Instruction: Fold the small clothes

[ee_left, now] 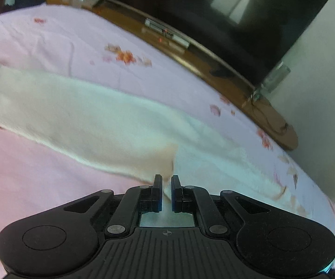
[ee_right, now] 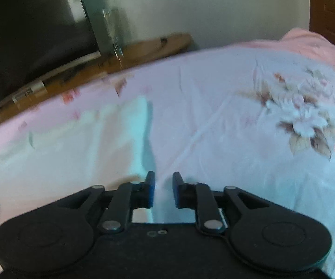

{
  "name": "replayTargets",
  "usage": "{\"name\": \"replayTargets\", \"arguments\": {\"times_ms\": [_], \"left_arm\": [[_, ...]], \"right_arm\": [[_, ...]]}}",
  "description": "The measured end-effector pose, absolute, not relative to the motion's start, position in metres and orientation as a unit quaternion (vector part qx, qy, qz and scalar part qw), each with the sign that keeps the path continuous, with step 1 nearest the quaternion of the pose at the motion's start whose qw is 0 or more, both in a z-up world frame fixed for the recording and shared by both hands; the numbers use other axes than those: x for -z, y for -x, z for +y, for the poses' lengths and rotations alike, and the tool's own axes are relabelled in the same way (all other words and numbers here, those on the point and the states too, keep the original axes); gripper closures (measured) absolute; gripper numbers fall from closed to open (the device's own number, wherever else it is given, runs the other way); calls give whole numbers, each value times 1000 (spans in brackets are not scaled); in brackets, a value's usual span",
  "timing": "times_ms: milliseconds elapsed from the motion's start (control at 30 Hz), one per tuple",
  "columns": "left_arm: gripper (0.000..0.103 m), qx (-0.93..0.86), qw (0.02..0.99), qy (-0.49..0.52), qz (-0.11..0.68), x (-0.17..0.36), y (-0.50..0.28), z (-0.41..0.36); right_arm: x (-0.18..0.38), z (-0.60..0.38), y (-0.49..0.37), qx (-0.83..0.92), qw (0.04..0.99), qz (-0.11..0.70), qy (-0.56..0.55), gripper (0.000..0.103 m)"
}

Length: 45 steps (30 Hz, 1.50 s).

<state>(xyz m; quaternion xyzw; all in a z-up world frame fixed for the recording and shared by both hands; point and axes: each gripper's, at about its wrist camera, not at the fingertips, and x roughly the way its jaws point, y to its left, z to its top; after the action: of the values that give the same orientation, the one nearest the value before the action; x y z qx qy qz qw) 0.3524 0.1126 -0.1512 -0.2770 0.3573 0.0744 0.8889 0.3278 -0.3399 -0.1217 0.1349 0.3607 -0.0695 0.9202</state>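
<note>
I am holding a white cloth that is lying in a long band across the pink flowered bedsheet, and my left fingers are pressed together on a raised corner of it, the fabric pulling up into the narrow gap between them. My right fingers are standing a little apart, with pale fabric showing below the gap, and I am judging that they are pressing on nothing; the right wrist view is too blurred for me to say whether that pale patch is the cloth or only light on the sheet. The chief risk, as I am reading it, is that I am carrying the fold on one corner alone: the thin pinch may be slipping, and the free side may be sagging or dragging so the edges are landing crooked. The cloth is looking soft and fuzzy, so it may be clinging to the sheet and bunching instead of sliding. If my right fingers are closing low, they may be catching the bedsheet along with the cloth and lifting both. Both views are smeared, so I am not trusting my aim at the edge. A dark television is standing on a wooden shelf beyond the bed, well apart from my work. I am reading no brand, label or writing anywhere; the small boxes on the shelf are too blurred.
</note>
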Motion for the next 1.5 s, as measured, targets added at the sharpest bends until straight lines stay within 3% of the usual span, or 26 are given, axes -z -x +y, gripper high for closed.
{"name": "replayTargets", "arguments": {"times_ms": [100, 400, 533, 600, 867, 1100, 1333, 1433, 1467, 1500], "left_arm": [[98, -58, 897, 262, 351, 142, -362, 106], [98, -63, 889, 233, 389, 173, -409, 75], [99, -52, 895, 234, 377, 180, -403, 79], [99, -52, 896, 226, 378, 179, -403, 77], [98, -48, 894, 212, 392, 159, -387, 74], [98, -37, 877, 215, 428, 158, -365, 91], [98, -76, 857, 300, 412, 141, -321, 167], [97, -109, 844, 334, 406, 144, -304, 210], [87, -121, 839, 345, 403, 145, -298, 225], [52, -133, 835, 356, 399, 146, -292, 238]], "right_arm": [[115, -336, -353, 52, 924, 354, -135, 60], [142, -352, -441, 50, 903, 384, -186, 58], [154, -346, -461, 34, 907, 396, -141, 86], [155, -339, -459, 52, 919, 385, -68, 90], [123, -320, -424, 20, 934, 351, -71, 79], [147, -281, -393, 5, 911, 412, -28, 76], [109, -214, -371, -77, 920, 383, -39, 64], [108, -163, -367, -128, 912, 387, -28, 64], [110, -146, -372, -143, 909, 391, -25, 64], [111, -131, -372, -154, 906, 393, -22, 64]]}}
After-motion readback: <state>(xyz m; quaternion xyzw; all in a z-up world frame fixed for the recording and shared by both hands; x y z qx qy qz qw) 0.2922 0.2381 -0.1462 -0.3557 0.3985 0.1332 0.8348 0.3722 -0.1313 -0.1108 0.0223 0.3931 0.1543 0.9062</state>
